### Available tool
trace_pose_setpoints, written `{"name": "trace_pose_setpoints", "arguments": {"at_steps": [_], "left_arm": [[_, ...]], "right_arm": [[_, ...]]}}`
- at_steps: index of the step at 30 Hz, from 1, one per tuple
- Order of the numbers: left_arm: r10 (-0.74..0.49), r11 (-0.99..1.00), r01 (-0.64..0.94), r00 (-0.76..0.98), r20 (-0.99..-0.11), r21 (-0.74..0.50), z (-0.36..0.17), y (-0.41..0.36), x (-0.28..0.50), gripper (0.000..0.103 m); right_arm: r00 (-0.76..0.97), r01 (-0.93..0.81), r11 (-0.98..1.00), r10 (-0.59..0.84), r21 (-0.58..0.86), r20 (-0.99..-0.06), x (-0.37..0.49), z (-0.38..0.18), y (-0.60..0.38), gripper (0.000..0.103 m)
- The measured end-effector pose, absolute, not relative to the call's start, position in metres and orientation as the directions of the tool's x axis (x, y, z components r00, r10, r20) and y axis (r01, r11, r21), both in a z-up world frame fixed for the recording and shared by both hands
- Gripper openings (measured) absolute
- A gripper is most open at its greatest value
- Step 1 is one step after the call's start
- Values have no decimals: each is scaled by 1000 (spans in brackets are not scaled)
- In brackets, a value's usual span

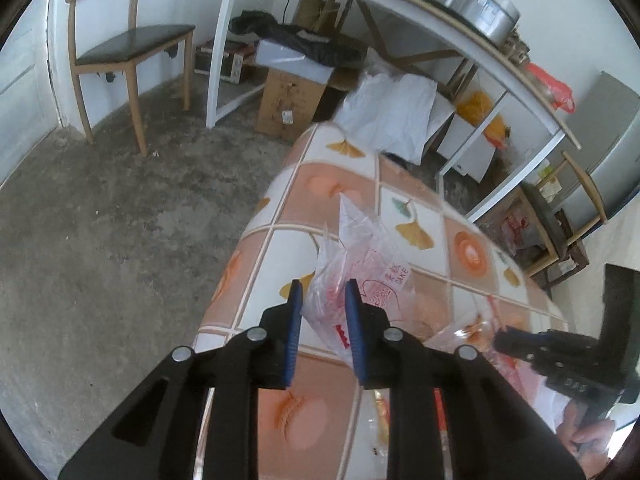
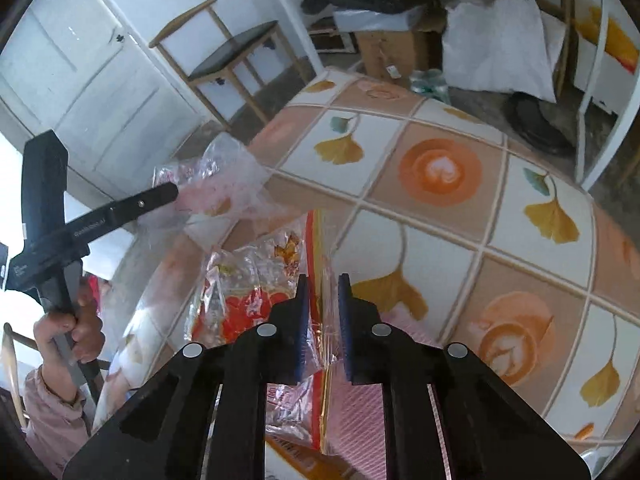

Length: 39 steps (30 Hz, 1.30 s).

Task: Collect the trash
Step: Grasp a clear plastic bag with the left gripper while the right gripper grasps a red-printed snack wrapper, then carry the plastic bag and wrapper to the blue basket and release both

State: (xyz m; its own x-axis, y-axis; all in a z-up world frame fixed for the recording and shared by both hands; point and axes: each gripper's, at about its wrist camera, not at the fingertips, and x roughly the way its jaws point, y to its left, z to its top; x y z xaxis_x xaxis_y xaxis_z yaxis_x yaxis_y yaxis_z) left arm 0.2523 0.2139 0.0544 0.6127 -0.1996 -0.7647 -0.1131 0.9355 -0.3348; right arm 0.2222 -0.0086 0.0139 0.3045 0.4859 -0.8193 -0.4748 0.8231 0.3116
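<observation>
Your left claw (image 1: pixel 320 286) pinches the clear crumpled plastic bag (image 1: pixel 360 256) printed "CAKE" at one o'clock; your right claw (image 2: pixel 323 280) clamps the clear red-and-orange wrapper (image 2: pixel 256 300) on the tiled-pattern counter (image 2: pixel 440 168)

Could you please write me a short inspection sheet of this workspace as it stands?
Surface: table under a tiled leaf-and-rose print cloth.
Job's things: clear plastic bag with red print; orange-red wrapper, both at the table's near end.
Clutter: nothing else seen on the cloth.
Grippers: left gripper closed on the clear bag; right gripper shut on the wrapper's clear edge.
Cables: a dark cord hangs below the white desk.
Surroundings: wooden chair, cardboard box, concrete floor.
</observation>
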Motion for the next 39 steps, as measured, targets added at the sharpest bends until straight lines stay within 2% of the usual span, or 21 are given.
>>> {"name": "trace_pose_setpoints", "arguments": {"at_steps": [8, 12, 19, 24, 28, 30, 32, 35, 37, 39], "left_arm": [[-162, 949, -81, 700, -695, -303, 111, 207, 214, 20], [-175, 957, -24, 750, -638, -291, 148, 190, 185, 20], [-323, 939, 205, 799, -508, -276, 220, 128, 96, 20], [-535, 845, 463, 709, -460, -269, 247, 43, 4, 20], [-666, 738, 614, 598, -446, -281, 246, -18, -67, 21], [-729, 668, 680, 516, -449, -303, 237, -52, -103, 21], [-763, 619, 720, 457, -457, -314, 227, -77, -130, 21], [-788, 573, 757, 403, -466, -313, 209, -106, -167, 21], [-800, 537, 785, 359, -480, -308, 198, -128, -187, 21], [-798, 522, 802, 339, -498, -290, 192, -143, -201, 21]], "right_arm": [[409, -476, 807, 555, 349, -725, 201, 67, -32, 7], [511, -476, 804, 582, 356, -633, 166, 115, -63, 7], [694, -483, 788, 611, 382, -382, 6, 196, -182, 7], [810, -388, 846, 502, 365, -302, -136, 213, -270, 7], [854, -240, 883, 390, 404, -345, -244, 183, -326, 7], [862, -132, 893, 318, 430, -396, -293, 152, -347, 8], [840, -64, 857, 323, 511, -436, -329, 116, -364, 8], [778, 110, 764, 332, 636, -533, -375, 32, -387, 8], [751, 169, 684, 377, 710, -542, -395, -20, -394, 8], [697, 294, 643, 363, 708, -619, -411, -79, -398, 8]]}}
